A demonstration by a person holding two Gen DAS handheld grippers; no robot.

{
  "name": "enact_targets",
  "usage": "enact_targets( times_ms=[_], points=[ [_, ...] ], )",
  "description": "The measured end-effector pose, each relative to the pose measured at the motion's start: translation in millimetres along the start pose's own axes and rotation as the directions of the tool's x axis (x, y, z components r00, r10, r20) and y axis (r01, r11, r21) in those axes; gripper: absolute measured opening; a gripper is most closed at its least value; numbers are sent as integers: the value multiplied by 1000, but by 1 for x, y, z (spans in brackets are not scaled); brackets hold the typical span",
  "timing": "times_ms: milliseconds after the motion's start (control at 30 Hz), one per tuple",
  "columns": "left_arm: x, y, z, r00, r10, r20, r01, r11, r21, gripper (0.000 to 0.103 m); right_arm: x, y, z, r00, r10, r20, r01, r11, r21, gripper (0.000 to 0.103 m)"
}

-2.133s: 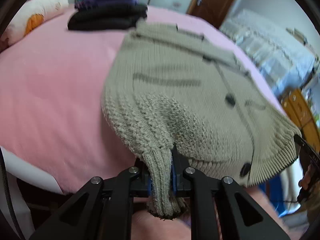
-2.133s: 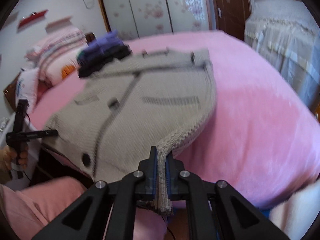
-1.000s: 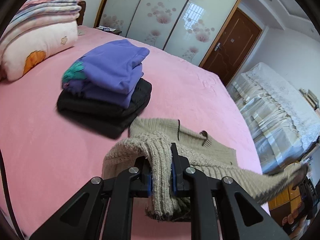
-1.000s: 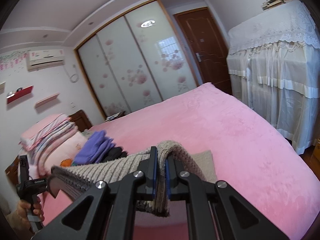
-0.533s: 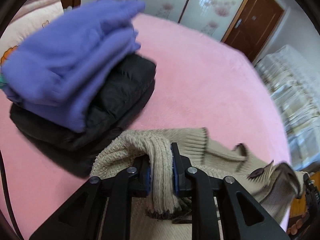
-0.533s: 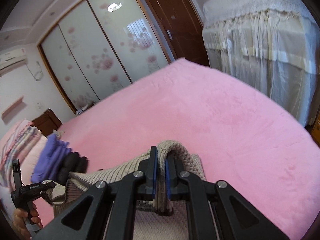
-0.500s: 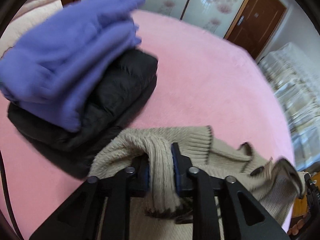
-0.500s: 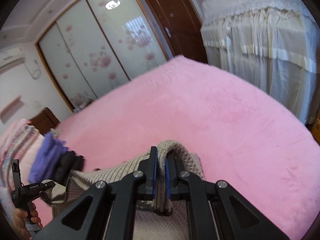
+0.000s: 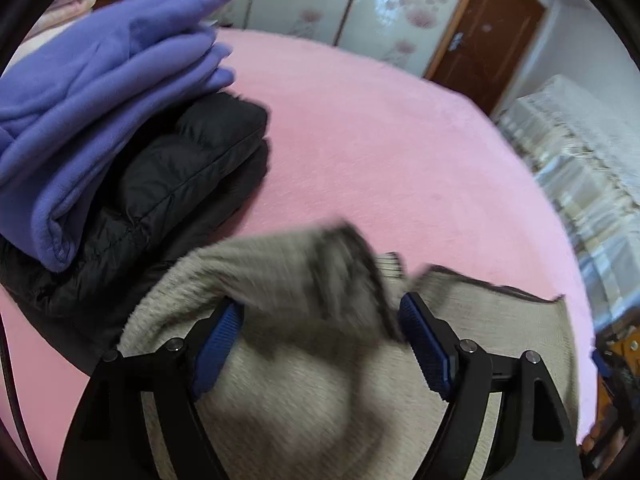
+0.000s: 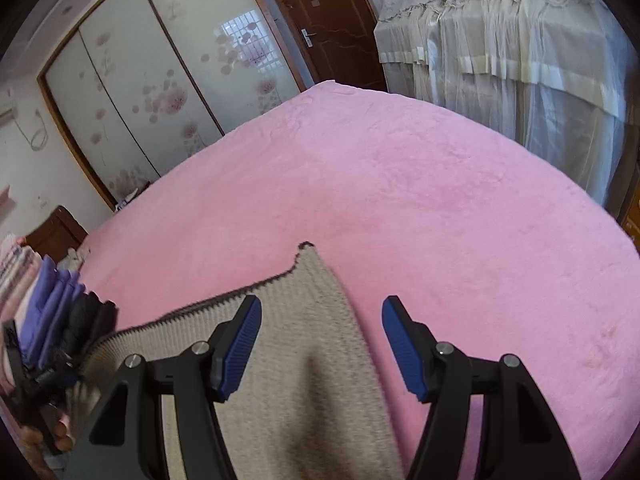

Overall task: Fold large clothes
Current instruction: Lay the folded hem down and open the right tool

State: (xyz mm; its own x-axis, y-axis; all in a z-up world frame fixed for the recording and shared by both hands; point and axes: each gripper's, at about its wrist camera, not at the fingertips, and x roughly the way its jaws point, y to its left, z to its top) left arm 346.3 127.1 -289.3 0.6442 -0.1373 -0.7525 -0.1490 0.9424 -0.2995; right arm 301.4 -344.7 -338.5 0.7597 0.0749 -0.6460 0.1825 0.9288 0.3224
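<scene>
A beige knit cardigan (image 9: 304, 360) with dark trim lies folded on the pink bed (image 9: 380, 152). My left gripper (image 9: 320, 324) is open with its jaws wide apart; a blurred fold of the cardigan drops loose between its blue pads (image 9: 218, 340). My right gripper (image 10: 320, 320) is open too, just above the cardigan's far corner (image 10: 308, 300), not touching it. The left gripper also shows at the lower left of the right wrist view (image 10: 32, 392), held by a hand.
A stack of folded clothes, purple (image 9: 100, 92) on black (image 9: 172, 184), lies on the bed just left of the cardigan. Striped bedding (image 10: 14, 272) sits beyond it. A lace-covered cabinet (image 10: 520, 48), a brown door (image 10: 332, 16) and sliding wardrobe doors (image 10: 160, 80) surround the bed.
Both grippers, shut on the cardigan's hem half a second ago, have opened and let it go. The hem has dropped onto the far part of the cardigan, beside the clothes stack.
</scene>
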Motion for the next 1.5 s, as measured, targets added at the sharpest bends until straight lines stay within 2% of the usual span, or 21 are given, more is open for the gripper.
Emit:
enact_targets(
  times_ms=[100,167,333,433,533,600,633,700,767,800,900,1033,1100,1233,1333,1400,1500],
  points=[
    [-23,-14,-11,998,13,58,-17,997,70,84,4,-4,-5,999,-4,-34,3,1000,-19,64],
    [-41,-17,-17,993,21,118,-31,996,85,87,5,-3,-9,999,-2,-49,1,1000,-23,64],
    [-67,-10,-18,965,53,256,-74,994,76,87,13,8,-21,996,-59,-63,53,994,-95,64],
    [-75,-6,-14,952,92,294,-122,989,88,87,11,20,-25,996,-82,-18,78,982,-170,62],
    [-73,2,-9,942,122,313,-146,988,56,87,-1,36,-24,995,-86,54,96,968,-230,61],
    [-71,9,-8,948,103,303,-118,992,33,82,-8,47,-22,992,-77,97,100,960,-261,60],
    [-66,10,-8,954,87,286,-101,994,35,75,-11,52,-20,992,-65,112,94,957,-275,59],
    [-50,0,-11,971,75,227,-97,991,87,67,-14,62,-19,992,-36,123,72,951,-300,54],
    [-31,-20,-17,976,94,194,-132,973,191,56,-10,70,-17,994,-16,109,50,948,-315,48],
    [-24,-27,-19,977,99,190,-142,963,231,55,-5,76,-17,995,-8,96,39,945,-324,40],
    [3,-42,-20,981,122,148,-161,944,290,55,13,87,-17,998,-5,63,26,939,-344,29],
    [48,-30,-7,980,199,24,-198,940,278,54,35,88,-14,998,-40,40,50,948,-313,28],
    [57,-16,1,977,215,9,-211,946,245,54,49,80,-9,995,-86,41,94,948,-303,28],
    [57,12,12,972,233,28,-234,954,186,53,66,59,-1,989,-147,23,148,958,-247,28],
    [63,26,11,971,238,5,-235,955,180,45,80,41,-2,985,-173,-29,164,966,-201,25],
    [69,32,7,969,245,-11,-239,952,194,45,89,35,-4,981,-186,-58,172,966,-191,22],
    [73,28,2,963,270,-9,-262,941,216,45,92,37,-5,978,-199,-59,183,961,-205,22]
  ],
)
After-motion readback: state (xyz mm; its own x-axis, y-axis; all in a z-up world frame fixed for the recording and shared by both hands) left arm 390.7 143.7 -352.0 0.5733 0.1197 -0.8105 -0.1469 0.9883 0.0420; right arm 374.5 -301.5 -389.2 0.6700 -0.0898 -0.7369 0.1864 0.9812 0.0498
